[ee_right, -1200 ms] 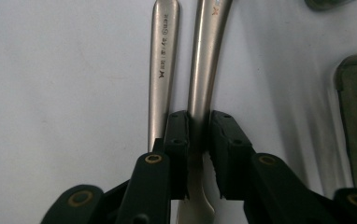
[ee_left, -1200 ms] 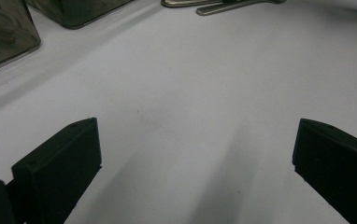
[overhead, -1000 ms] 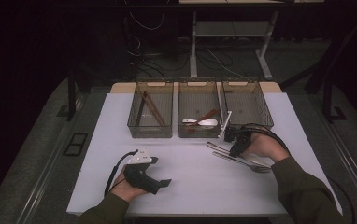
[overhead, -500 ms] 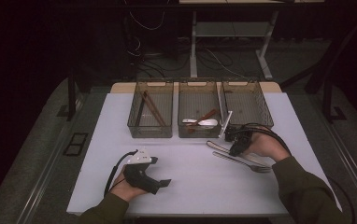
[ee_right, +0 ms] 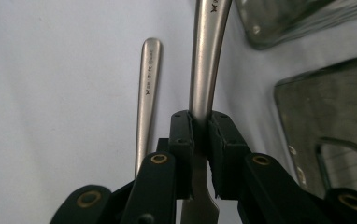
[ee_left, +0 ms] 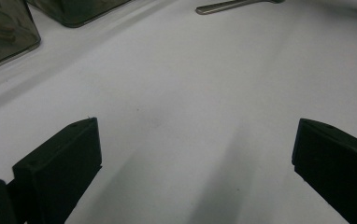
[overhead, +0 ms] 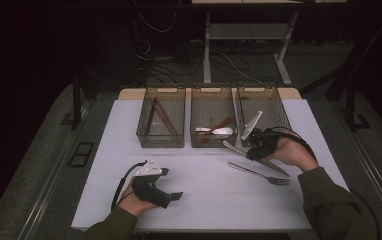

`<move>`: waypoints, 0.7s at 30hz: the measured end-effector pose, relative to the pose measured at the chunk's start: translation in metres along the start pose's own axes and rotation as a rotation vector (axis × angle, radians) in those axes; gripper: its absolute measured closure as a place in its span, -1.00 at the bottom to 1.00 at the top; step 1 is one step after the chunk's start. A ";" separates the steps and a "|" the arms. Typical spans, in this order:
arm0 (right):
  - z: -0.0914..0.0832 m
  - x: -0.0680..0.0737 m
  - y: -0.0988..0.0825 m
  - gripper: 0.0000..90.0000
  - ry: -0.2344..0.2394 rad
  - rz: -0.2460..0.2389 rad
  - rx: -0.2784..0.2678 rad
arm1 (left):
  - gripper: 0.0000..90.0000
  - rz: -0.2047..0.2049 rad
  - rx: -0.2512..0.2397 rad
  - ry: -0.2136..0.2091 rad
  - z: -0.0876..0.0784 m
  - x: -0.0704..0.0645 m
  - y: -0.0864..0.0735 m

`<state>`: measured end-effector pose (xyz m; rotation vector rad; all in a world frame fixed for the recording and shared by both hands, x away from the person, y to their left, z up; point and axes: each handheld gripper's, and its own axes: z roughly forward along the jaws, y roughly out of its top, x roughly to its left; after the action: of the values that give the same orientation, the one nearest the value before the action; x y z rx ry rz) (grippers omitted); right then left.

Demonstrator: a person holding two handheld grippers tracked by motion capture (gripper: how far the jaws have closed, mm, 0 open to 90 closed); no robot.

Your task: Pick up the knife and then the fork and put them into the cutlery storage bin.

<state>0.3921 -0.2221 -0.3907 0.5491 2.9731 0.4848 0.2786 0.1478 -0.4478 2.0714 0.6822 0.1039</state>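
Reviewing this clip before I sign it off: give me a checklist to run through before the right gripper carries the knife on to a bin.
1. Grip: right gripper shut on the knife, jaws pressed on both sides of it: ok.
2. Knife off the table: handle end near the surface, contact cannot tell.
3. Fork left alone: lies flat beside the knife, ungripped: ok.
4. Right bin: holds a metal piece leaning on its wall, floor space beside it: ok.
5. Left gripper: open, jaws wide over bare table, out of the way: ok.
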 end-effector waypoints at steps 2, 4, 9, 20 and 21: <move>-0.006 -0.003 -0.005 0.78 0.009 0.007 -0.041 | -0.99 0.000 0.000 0.000 0.000 0.000 0.000; -0.013 -0.006 -0.010 0.78 0.014 0.019 -0.081 | -0.99 0.000 -0.003 -0.001 0.000 0.000 0.000; -0.029 -0.012 -0.024 0.78 0.019 0.061 -0.185 | -0.99 0.002 -0.004 -0.001 -0.001 0.000 0.000; -0.053 -0.023 -0.045 0.78 -0.015 0.168 -0.379 | -0.99 0.001 -0.012 -0.009 -0.002 0.000 0.000; -0.054 -0.025 -0.047 0.78 -0.010 0.179 -0.395 | -0.99 0.001 -0.012 -0.009 -0.002 0.000 0.000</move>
<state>0.3921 -0.2885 -0.3538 0.7665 2.7182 1.0477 0.2784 0.1492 -0.4467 2.0594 0.6737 0.0992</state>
